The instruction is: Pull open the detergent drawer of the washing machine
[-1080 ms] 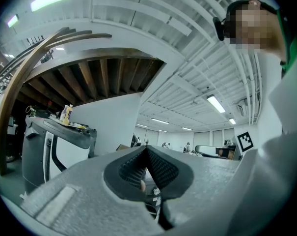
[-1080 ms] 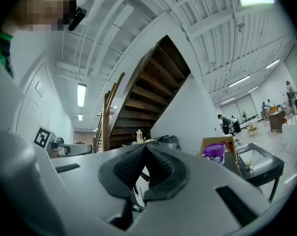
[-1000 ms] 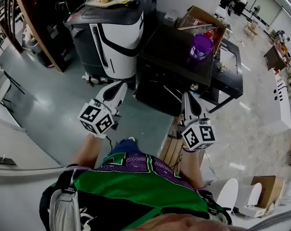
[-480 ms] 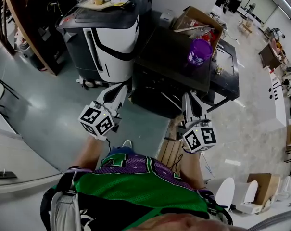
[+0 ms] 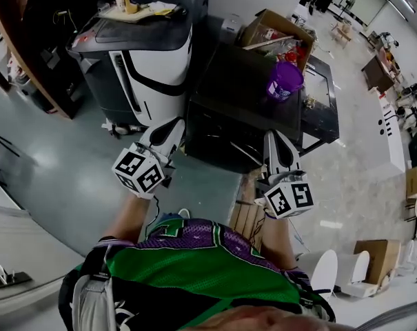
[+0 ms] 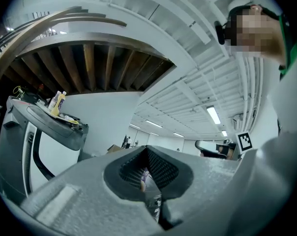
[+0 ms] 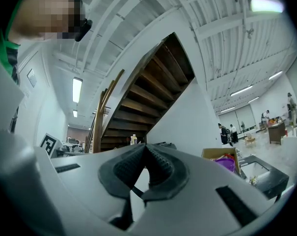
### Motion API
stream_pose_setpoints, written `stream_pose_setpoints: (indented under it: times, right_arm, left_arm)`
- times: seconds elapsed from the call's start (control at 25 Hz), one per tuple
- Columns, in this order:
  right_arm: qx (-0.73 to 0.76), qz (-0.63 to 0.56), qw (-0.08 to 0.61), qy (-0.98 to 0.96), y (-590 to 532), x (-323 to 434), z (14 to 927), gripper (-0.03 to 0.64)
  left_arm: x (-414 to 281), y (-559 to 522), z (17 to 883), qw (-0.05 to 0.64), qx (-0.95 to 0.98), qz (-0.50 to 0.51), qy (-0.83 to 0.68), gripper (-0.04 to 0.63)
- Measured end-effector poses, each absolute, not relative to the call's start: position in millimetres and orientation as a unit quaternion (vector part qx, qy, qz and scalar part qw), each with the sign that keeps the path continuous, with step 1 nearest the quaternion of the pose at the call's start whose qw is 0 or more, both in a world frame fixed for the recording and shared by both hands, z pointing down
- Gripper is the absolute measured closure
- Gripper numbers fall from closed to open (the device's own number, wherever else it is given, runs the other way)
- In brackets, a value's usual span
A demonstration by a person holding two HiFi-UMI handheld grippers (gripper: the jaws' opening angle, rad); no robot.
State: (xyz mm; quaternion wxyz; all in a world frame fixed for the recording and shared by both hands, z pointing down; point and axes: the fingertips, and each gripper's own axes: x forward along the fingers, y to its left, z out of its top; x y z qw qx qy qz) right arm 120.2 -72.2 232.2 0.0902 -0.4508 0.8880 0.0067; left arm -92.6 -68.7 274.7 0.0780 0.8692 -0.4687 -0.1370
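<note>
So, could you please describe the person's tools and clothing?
The left tool and right tool are pale grey wedges with dark ribbed pads; each carries a white cube of black square markers. The person wears a green-and-purple jersey.

**Open hall beneath a wooden stair**

A glossy grey-green floor [image 5: 56, 178] fills the left of the head view. At the right it gives way to a paler, speckled floor [image 5: 363, 178]. A wooden staircase [image 7: 153, 90] climbs against a plain white wall [image 7: 187, 124], its brown treads seen from beneath. The white ribbed ceiling [image 6: 187, 48] carries long strip lights [image 6: 213, 115], all lit. An open cardboard box [image 5: 273, 29] stands near the wall, white chairs [image 5: 325, 273] sit at the lower right, and desks [image 5: 377, 71] stand far off
</note>
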Motion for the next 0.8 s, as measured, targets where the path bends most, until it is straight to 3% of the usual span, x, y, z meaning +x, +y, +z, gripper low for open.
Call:
stream_pose_setpoints:
  times: [0.8]
  right_arm:
    - [-0.472, 0.0, 0.081, 0.878, -112.5, 116.1, 244.7, 0.617]
  left_arm:
    - [-84.9, -119.0, 296.6, 0.102, 0.89, -0.13, -0.425, 0.574]
